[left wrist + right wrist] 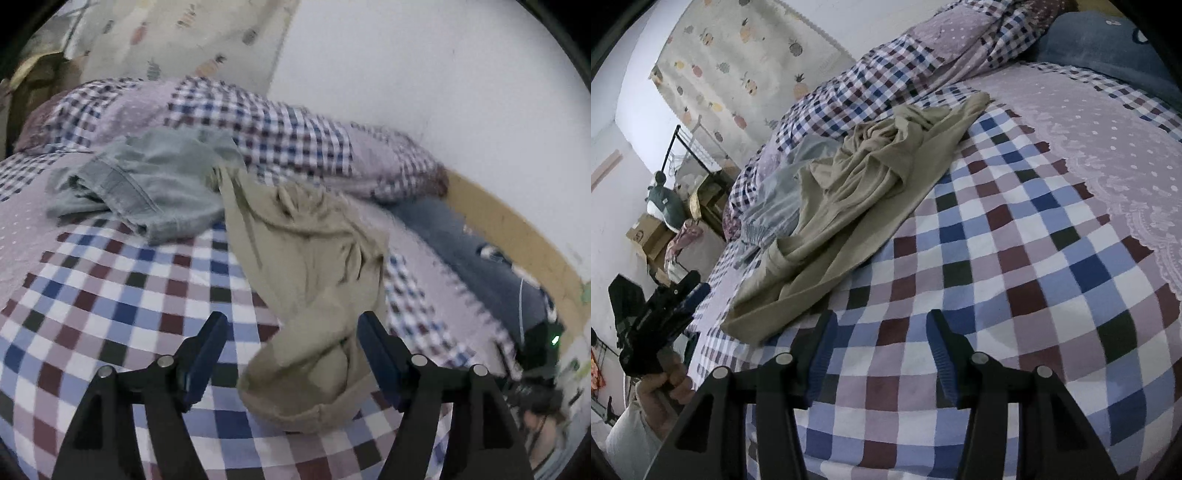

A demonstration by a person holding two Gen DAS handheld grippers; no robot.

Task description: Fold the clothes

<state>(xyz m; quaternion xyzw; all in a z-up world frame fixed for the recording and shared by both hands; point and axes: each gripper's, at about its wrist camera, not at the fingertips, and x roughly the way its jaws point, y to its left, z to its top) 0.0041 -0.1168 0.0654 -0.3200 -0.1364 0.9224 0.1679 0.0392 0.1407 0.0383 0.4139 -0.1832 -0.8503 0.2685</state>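
A crumpled beige garment lies on the checked bedspread; its near end reaches between the fingers of my left gripper, which is open and not closed on it. Behind it lies a light blue-grey garment. In the right wrist view the beige garment lies ahead and to the left of my right gripper, which is open and empty above the bedspread. The blue-grey garment lies partly under the beige one. The left gripper, held in a hand, shows at the far left.
A bunched checked quilt lies along the far side by the white wall. A dark blue pillow lies at the head of the bed, also in the right view. Boxes, a stuffed toy and a rack stand beside the bed.
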